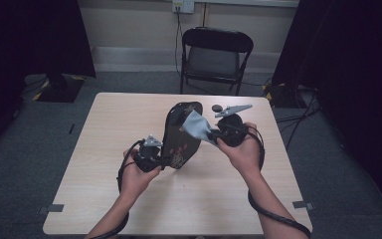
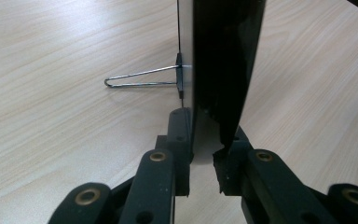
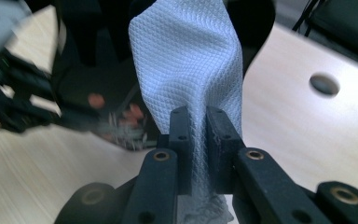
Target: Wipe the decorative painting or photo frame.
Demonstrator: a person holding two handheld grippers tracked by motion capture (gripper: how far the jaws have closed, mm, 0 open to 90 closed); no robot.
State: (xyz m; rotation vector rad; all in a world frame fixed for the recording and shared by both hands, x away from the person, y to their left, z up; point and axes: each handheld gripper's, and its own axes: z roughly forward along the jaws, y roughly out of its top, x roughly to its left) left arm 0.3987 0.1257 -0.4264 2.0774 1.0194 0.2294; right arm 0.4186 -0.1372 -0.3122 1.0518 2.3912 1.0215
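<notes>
In the lower middle of the high view, two forearms are seen coming in from the bottom edge, each hand carrying a gripper above the wooden table (image 1: 104, 199). The left gripper (image 1: 151, 155), just left of centre, is clamped on the lower edge of a dark oval frame (image 1: 181, 137), which is held upright and slightly tilted; in the left gripper view the jaws are seen closed on the thin black panel (image 2: 223, 70), and a wire stand (image 2: 140, 79) juts from its back at mid-left. The frame is judged to be gripped low and kept steady so that its face is left free for wiping.

The right gripper (image 1: 219, 135), right of centre, is closed on a pale grey cloth (image 1: 196, 125). In the right gripper view the textured cloth (image 3: 191, 70) is pinched between the two jaws and is stretched upward toward the frame's top, where it meets the dark rim. The cloth is judged to be held by one end so that the loose part can be drawn across the surface. The frame's face carries reddish markings (image 3: 130, 114), blurred at mid-left of that view.

Farther off, in the upper middle of the table, a small dark disc (image 1: 217, 107) lies by itself, touched by nothing. Beyond the far edge, a black folding chair (image 1: 214, 57) stands against the wall
</notes>
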